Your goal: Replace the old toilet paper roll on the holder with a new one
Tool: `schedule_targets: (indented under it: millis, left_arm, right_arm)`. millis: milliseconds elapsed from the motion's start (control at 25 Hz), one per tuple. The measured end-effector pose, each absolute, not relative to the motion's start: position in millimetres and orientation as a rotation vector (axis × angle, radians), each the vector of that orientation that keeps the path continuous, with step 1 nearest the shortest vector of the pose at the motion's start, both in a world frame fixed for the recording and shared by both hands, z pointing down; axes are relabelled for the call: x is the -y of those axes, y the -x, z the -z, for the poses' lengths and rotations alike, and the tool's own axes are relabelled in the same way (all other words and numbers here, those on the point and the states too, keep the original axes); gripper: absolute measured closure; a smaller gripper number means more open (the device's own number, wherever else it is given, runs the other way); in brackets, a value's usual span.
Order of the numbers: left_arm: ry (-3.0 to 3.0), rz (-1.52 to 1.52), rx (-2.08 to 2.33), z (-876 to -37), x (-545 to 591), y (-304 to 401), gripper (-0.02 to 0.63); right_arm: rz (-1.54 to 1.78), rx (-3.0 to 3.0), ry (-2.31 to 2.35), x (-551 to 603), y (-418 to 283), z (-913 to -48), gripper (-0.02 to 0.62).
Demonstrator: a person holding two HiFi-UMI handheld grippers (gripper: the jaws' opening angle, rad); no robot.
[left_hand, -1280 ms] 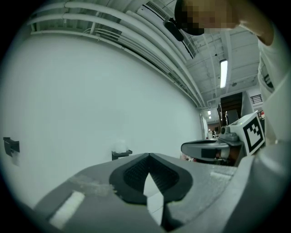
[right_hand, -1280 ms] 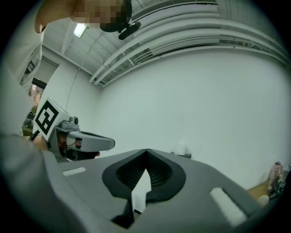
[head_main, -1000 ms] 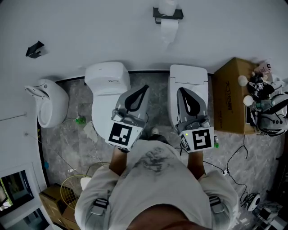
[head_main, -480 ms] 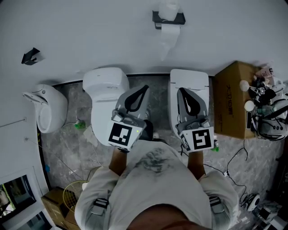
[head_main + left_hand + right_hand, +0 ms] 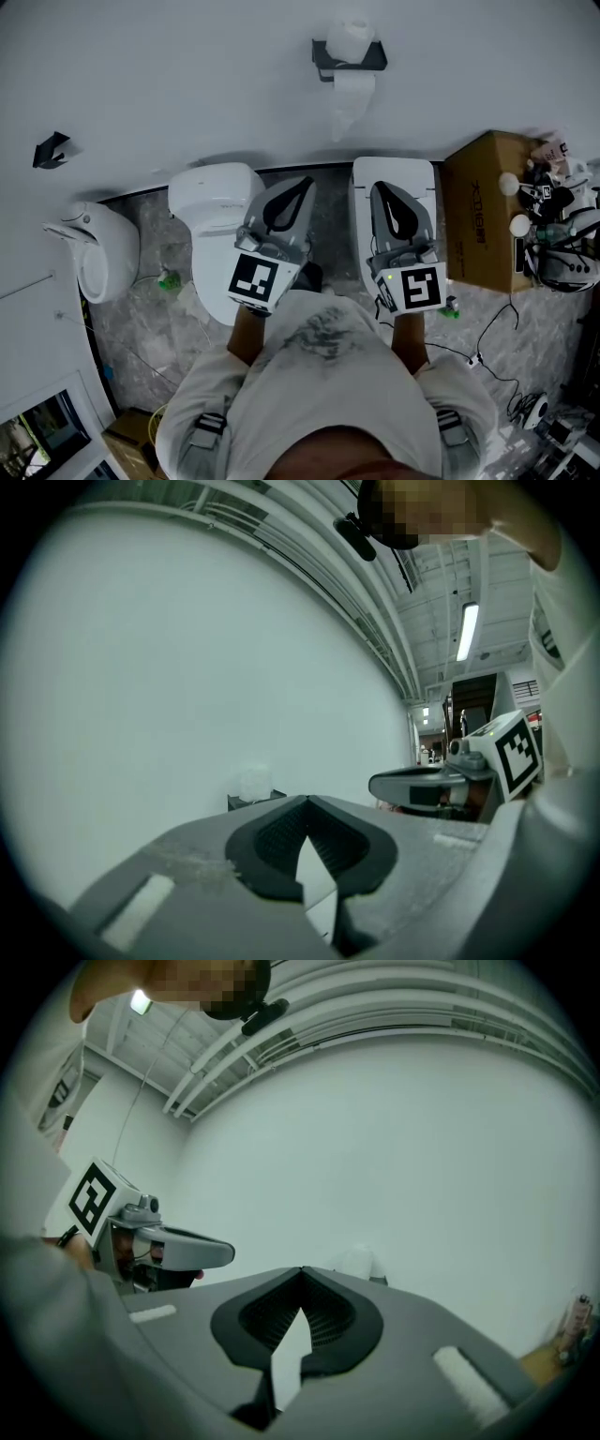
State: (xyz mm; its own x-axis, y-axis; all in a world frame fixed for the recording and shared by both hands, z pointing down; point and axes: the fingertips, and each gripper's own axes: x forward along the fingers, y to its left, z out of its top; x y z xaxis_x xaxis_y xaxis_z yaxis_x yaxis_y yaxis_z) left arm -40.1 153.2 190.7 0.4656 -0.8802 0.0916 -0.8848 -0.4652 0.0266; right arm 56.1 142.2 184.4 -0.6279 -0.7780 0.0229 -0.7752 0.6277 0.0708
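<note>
A black wall holder (image 5: 349, 54) carries a white toilet paper roll (image 5: 355, 37), and a tail of paper (image 5: 349, 97) hangs below it. Both grippers point level at that wall, still well short of the holder. My left gripper (image 5: 302, 183) is shut with nothing in it, and so is my right gripper (image 5: 380, 188) beside it. In the left gripper view the roll (image 5: 251, 782) and the holder (image 5: 253, 801) peek over my shut left gripper (image 5: 305, 800). From the right gripper view the roll (image 5: 358, 1260) shows just above my shut right gripper (image 5: 302, 1269).
Two white toilets (image 5: 208, 195) (image 5: 396, 174) stand on the floor under the grippers. At the left is a white urinal (image 5: 96, 251), with a black hook (image 5: 49, 150) on the wall above. A cardboard box (image 5: 480, 217) and clutter (image 5: 555, 225) fill the right side; cables lie on the floor.
The person and both shut grippers have moved toward the wall. The holder and toilets sit lower in the head view than before.
</note>
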Motion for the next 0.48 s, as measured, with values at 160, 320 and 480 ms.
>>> schedule_targets:
  millis: [160,320,480]
  left_arm:
    - [-2.637,-0.095,1.544,-195.5,-128.0,50.6,0.607]
    - [-2.633,-0.109,1.509,-203.6,-105.2,62.7,0.607]
    - [-2.648,-0.101,1.471,-206.4,-86.4,70.7,0.607]
  right_arm:
    - [0.064,2.751,-1.359,-117.5,-47.2,-190.9,0.597]
    - [0.048,2.715,-1.384,-96.2,-36.9,-196.5,0.597]
    - [0.043,2.682,-1.414,-80.7,-27.7,-199.2,0.597]
